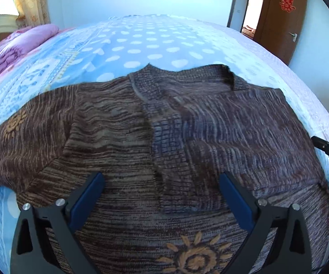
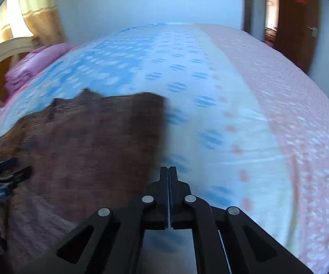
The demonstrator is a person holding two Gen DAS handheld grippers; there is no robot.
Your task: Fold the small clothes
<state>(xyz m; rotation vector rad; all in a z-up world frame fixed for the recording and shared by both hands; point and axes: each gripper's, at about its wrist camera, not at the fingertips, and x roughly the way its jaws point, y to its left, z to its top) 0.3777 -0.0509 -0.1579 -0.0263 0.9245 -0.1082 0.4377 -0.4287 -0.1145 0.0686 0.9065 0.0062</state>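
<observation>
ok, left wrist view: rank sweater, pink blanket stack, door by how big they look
1. Sweater, fills most of the frame, though it lies nearest the camera.
2. Door and pink blanket stack look about alike; both far off, not ranked.

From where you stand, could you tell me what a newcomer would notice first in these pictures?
First, the big brown knitted sweater spread flat on the blue dotted bedspread, filling the lower half of the left wrist view, an orange flower motif at its near edge. Then the left gripper, jaws wide over the knit, and the right gripper, shut and empty beside the sweater's right edge.
</observation>
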